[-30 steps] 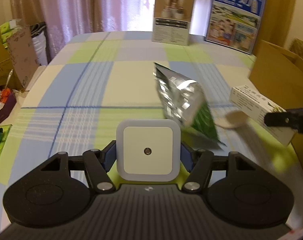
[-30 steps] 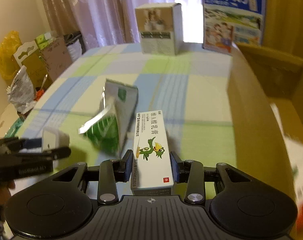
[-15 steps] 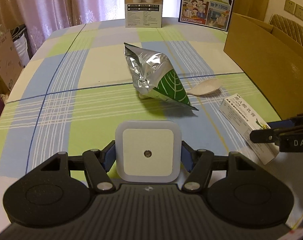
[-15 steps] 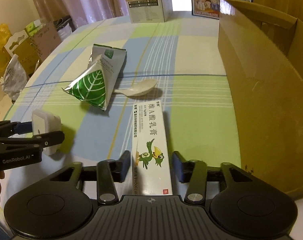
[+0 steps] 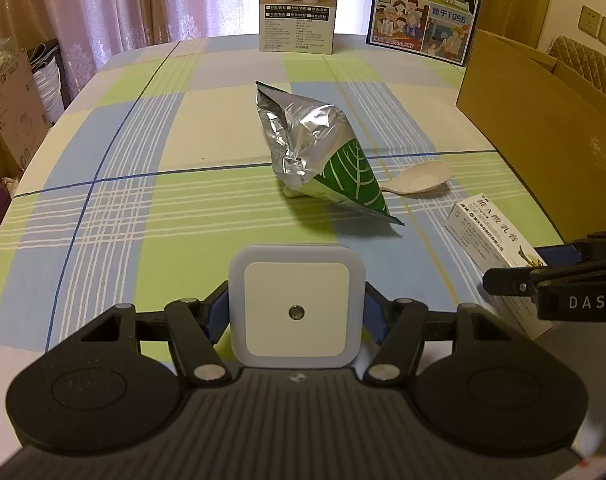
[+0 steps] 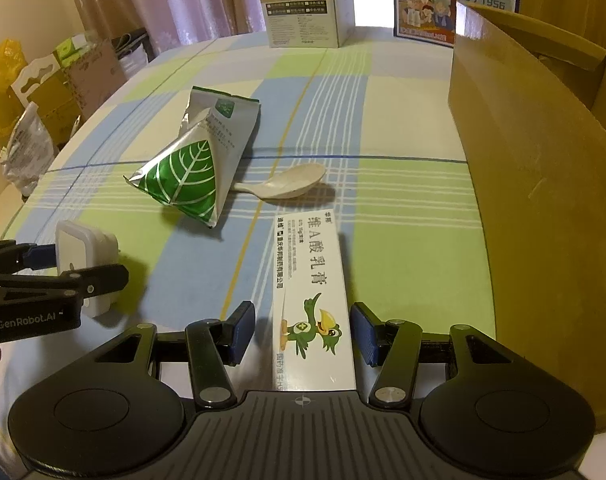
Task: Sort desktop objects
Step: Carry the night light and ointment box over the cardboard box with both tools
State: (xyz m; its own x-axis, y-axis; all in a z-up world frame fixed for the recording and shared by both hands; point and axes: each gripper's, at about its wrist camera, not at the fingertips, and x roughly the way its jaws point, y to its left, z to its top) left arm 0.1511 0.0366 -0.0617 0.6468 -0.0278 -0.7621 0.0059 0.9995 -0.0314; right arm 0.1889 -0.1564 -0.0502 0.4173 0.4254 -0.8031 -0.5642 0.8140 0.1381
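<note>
You are in the middle of the sort, at a put-down. Your right gripper [image 6: 301, 336] has just been opening its fingers, and they now stand released on either side of the ointment box [image 6: 311, 292], with a gap showing at each pad; the box lies flat on the counter [image 6: 403, 240] near its right edge, pointing away from you. Your left gripper [image 5: 296, 312] has its fingers clenched on the white night light [image 5: 296, 306], held just above the counter near its front edge.

I judge the box as placed, so the next move for your right hand is to lift straight back and clear without nudging the box. Then the night light needs a home: the open cardboard box [image 6: 543, 184] along the right edge looks like the likely bin, though I cannot tell that for certain.

Still unsorted in the middle of the counter are the foil snack bag [image 5: 319, 156] with a green leaf print and the pale spoon [image 5: 419, 178], whose handle runs under the bag. The bag will need to go first or the spoon will drag it.

At the far edge stand a product box [image 5: 297, 4] and a blue milk carton [image 5: 425, 8], well apart from your work. The tall near wall of the cardboard box stands in the way of any low reach to the right.
</note>
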